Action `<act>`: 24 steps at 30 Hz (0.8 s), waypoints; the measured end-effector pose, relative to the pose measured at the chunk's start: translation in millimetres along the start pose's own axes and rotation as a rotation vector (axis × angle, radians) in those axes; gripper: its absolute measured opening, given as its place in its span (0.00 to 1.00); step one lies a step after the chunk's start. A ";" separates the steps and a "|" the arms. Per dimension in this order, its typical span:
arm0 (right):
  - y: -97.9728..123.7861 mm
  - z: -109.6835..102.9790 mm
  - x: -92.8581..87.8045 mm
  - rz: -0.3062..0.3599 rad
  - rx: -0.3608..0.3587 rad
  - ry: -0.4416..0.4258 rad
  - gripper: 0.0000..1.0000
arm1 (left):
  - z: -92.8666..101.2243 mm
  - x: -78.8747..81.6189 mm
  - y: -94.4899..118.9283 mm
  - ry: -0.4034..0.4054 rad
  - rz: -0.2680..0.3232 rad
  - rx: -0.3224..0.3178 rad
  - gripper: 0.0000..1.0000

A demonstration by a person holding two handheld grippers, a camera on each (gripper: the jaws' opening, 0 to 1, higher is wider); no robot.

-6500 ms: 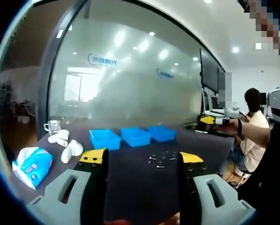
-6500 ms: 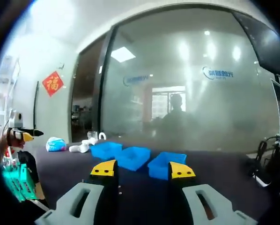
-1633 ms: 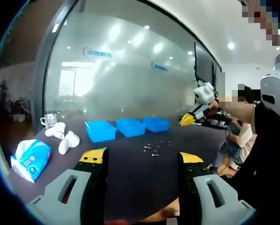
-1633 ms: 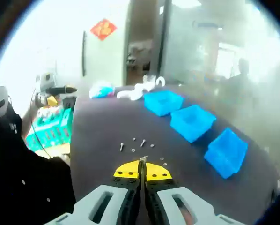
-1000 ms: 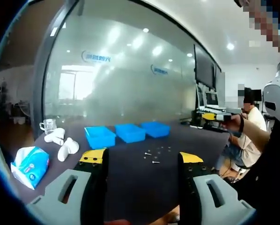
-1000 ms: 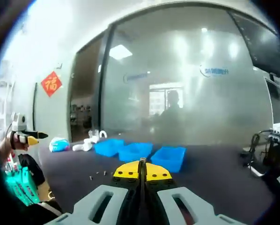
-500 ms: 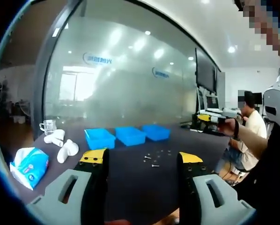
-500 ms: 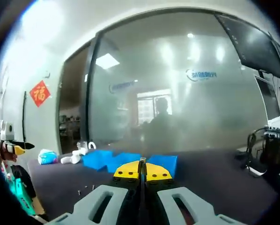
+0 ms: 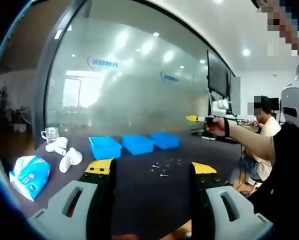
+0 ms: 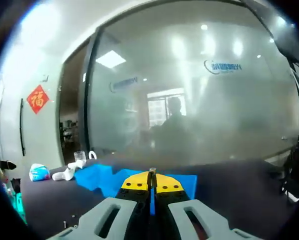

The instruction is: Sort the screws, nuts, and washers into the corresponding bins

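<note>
Several small screws, nuts and washers (image 9: 161, 167) lie scattered on the dark table (image 9: 139, 190), in front of three blue bins (image 9: 104, 146) (image 9: 138, 143) (image 9: 164, 140) set in a row. My left gripper (image 9: 152, 167) is open, held low at the near table edge, nothing between its yellow tips. A hand holds my right gripper (image 9: 193, 118) in the air at the right, above the table and pointing left. In the right gripper view the right gripper (image 10: 151, 183) is shut, jaws pressed together, with the blue bins (image 10: 94, 176) partly hidden behind it.
At the table's left end lie a blue tissue pack (image 9: 29, 175), white rounded objects (image 9: 67, 158) and a glass cup (image 9: 50, 134). A frosted glass wall (image 9: 129, 90) stands behind the table. A person sits at a desk (image 9: 262, 127) on the right.
The right gripper, open 6.5 s ago, has shut. In the last half second it rose and swung left over the table. The left gripper has barely moved.
</note>
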State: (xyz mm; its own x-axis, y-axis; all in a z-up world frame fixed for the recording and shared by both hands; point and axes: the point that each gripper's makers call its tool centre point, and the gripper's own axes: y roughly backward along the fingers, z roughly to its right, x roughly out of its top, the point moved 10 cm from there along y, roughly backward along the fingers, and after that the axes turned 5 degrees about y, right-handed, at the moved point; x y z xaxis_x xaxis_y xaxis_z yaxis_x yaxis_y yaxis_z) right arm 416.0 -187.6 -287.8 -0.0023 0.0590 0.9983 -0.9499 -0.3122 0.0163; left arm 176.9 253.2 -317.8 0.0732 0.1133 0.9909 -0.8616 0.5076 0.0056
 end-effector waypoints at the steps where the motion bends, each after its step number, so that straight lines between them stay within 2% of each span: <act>1: -5.2 -0.5 0.5 0.000 0.000 -0.003 0.00 | 0.2 -0.3 0.8 0.001 0.000 0.001 0.55; 8: -49.8 -1.2 -5.7 -0.075 -0.007 0.048 0.00 | 0.9 -1.8 6.1 0.001 0.001 0.009 0.55; 12: -66.8 4.8 -12.4 -0.106 -0.024 0.062 0.00 | -0.6 -1.7 9.1 0.003 0.004 0.018 0.55; 24: -84.6 8.6 -20.4 -0.144 -0.052 0.077 0.00 | -2.5 -1.1 10.4 0.009 0.006 0.032 0.55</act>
State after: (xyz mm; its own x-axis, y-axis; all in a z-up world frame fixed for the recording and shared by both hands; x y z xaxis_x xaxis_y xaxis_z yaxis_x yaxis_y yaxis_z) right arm 499.1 -170.5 -309.0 0.1132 0.1726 0.9785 -0.9570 -0.2457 0.1541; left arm 169.2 260.5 -319.2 0.0719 0.1239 0.9897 -0.8775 0.4795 0.0037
